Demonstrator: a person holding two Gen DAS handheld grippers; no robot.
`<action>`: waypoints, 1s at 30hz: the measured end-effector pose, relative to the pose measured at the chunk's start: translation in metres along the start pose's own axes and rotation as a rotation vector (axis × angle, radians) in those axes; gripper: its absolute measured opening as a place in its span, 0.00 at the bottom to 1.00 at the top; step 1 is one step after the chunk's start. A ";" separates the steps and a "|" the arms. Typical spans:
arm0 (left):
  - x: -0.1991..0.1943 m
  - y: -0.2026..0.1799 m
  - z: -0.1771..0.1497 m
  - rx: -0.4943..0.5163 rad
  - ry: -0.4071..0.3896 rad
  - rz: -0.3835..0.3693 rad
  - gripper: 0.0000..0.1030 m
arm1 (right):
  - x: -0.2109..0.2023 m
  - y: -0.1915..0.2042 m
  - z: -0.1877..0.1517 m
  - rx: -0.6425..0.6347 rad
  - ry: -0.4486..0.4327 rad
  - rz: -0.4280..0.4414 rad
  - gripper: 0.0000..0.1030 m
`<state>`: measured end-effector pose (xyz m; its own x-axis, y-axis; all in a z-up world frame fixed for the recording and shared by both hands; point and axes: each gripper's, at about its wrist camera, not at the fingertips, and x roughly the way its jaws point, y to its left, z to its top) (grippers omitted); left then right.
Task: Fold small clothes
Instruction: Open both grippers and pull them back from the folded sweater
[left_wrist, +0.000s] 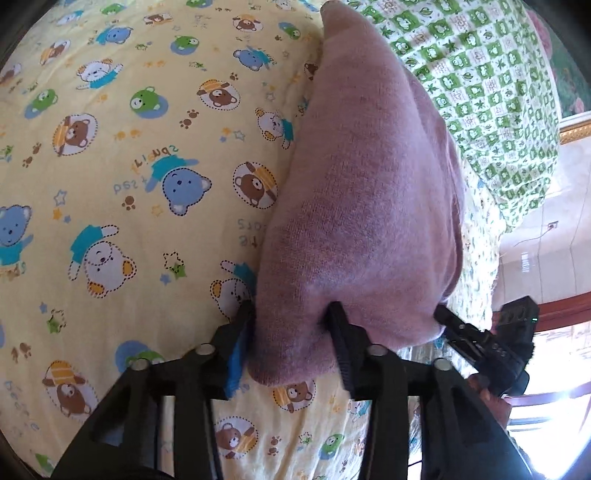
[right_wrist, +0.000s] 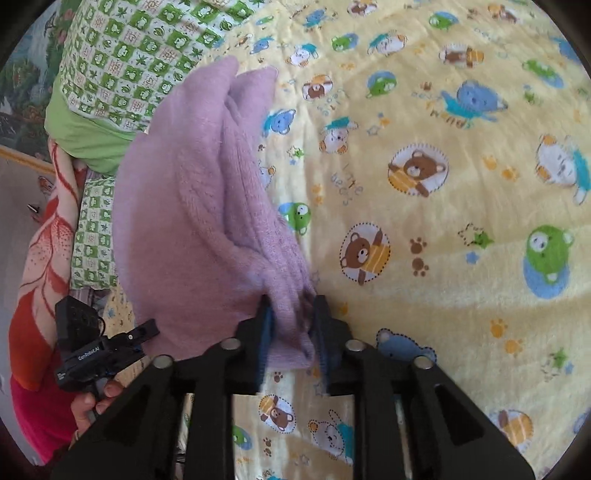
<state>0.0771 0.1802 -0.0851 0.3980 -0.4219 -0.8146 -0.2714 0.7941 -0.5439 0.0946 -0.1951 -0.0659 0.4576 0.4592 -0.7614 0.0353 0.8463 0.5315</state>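
So both claws are working the same lilac fleece garment (left_wrist: 365, 206) on a bed covered by a yellow teddy-bear blanket (left_wrist: 122, 155). In the left wrist view the left claw (left_wrist: 291, 314) has the near edge of the fleece bunched between its fingers – it looks clamped on the fabric. The garment runs from there up toward 12 o'clock, folded over on itself. The right claw (left_wrist: 448, 317) pokes in at about 4 o'clock, at the fleece's other corner.

Right wrist view: right claw (right_wrist: 291, 306) is pinching a gathered corner of the garment (right_wrist: 192, 206), which stretches off toward 11 o'clock. The left claw (right_wrist: 147, 326) sits at 8 o'clock – held by a hand (right_wrist: 94, 400). A green checked quilt (right_wrist: 125, 55) lies at the far end, around 11 o'clock.
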 end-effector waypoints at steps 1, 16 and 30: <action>-0.003 -0.002 -0.001 -0.007 -0.011 0.007 0.54 | -0.006 0.005 0.002 -0.021 -0.008 -0.019 0.36; -0.007 -0.018 -0.024 0.065 -0.027 0.161 0.54 | 0.028 0.064 0.060 -0.249 -0.022 -0.084 0.04; -0.052 -0.061 -0.076 0.104 -0.237 0.227 0.68 | -0.050 0.066 0.017 -0.317 -0.128 0.037 0.23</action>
<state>0.0056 0.1207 -0.0249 0.5336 -0.1259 -0.8363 -0.2903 0.9015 -0.3209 0.0895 -0.1667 0.0138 0.5615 0.4709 -0.6804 -0.2520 0.8806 0.4014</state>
